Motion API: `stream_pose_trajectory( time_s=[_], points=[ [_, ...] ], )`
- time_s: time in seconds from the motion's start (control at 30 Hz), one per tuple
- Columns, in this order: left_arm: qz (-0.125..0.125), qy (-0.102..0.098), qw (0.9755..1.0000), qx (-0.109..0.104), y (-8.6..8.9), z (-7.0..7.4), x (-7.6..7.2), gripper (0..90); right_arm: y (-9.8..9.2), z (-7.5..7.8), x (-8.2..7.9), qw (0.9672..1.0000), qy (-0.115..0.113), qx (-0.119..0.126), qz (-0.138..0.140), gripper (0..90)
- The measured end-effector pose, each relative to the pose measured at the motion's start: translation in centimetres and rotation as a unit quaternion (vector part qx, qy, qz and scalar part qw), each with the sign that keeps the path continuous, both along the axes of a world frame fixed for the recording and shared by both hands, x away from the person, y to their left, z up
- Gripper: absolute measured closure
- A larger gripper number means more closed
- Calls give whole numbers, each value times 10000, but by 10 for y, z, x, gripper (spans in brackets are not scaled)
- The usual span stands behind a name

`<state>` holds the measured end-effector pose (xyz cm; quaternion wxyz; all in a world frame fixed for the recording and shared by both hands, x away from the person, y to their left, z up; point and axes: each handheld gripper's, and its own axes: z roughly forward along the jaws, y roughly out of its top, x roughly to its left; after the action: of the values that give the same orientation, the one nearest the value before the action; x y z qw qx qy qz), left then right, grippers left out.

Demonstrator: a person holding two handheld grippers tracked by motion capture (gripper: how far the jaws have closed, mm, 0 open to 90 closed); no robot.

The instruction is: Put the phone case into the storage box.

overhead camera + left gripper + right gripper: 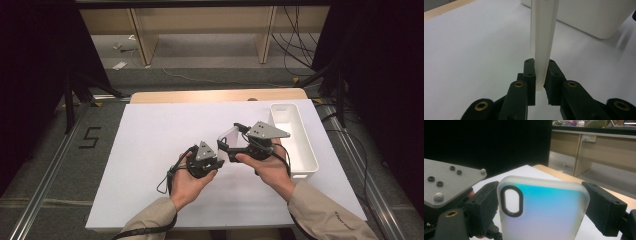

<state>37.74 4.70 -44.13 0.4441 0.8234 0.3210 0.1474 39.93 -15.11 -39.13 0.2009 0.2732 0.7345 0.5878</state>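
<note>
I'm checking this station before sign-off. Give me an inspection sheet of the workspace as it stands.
Surface: white sheet over a wooden table.
Job's things: frosted phone case, with an oval camera cut-out, held off the sheet between both grippers.
Clutter: white bin at the sheet's right edge; inside looks empty.
Grippers: left gripper pinches the case's thin edge; right gripper has its jaws across the case's width.
Cables: black cable loops from the left gripper over the sheet.
Surroundings: wooden shelving, loose floor cables, dark curtains.

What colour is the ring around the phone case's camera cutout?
Black ring, clearest in the right gripper view.
</note>
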Motion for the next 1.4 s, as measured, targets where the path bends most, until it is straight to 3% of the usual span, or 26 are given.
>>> stream_pose_trajectory(
  time_s=[0.13, 0.3, 0.47, 0.73, 1.4],
  points=[
    [-106, -159, 9997, -154, 3, 1, 2, 582, -4, 3, 1, 10000, 5, 34, -10, 185],
    [-176, -239, 9991, -292, 13, 6, 1, 202, -11, 7, 3, 9999, -36, 72, -78, 184],
    [-233, -370, 9983, -373, 27, 10, -1, 15, -18, 11, 4, 9998, -53, 109, -135, 185],
    [-215, -511, 9976, -413, 44, 14, -5, 0, -24, 13, 4, 9997, -52, 122, -184, 185],
    [-163, -602, 9968, -507, 64, 17, -11, 0, -43, 18, 5, 9991, -98, 176, -370, 184]
  ],
)
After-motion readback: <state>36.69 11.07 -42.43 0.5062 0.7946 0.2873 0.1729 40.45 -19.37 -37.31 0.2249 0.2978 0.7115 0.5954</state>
